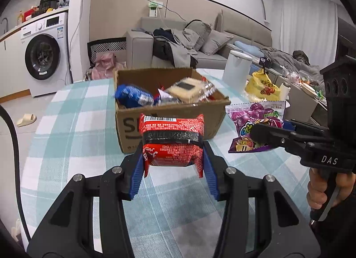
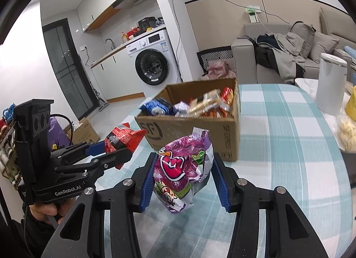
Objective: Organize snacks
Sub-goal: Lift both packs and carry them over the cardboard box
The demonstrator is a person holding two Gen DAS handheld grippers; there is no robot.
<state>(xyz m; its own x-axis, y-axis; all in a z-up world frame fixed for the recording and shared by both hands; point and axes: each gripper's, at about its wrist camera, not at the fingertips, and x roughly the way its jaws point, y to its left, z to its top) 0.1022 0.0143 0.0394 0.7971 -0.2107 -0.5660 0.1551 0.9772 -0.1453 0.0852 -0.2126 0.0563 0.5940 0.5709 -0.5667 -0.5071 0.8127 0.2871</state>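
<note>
Checked cloth covers the worktop (image 1: 66, 124), and an open cardboard box (image 1: 169, 122) of snacks stands on it just ahead of both grippers. Left hand-held gripper (image 1: 173, 160) is clamped on a red snack packet (image 1: 172, 140), raised off the cloth before the box. Beside it, the right hand-held gripper (image 2: 182, 175) is closed on a purple candy bag (image 2: 182, 169), likewise clear of the cloth.

My table (image 1: 73, 124) has a blue and white checked cloth. A brown cardboard box (image 1: 169, 122) full of snacks sits on it. A white tub (image 2: 331, 84) stands near the far edge.
</note>
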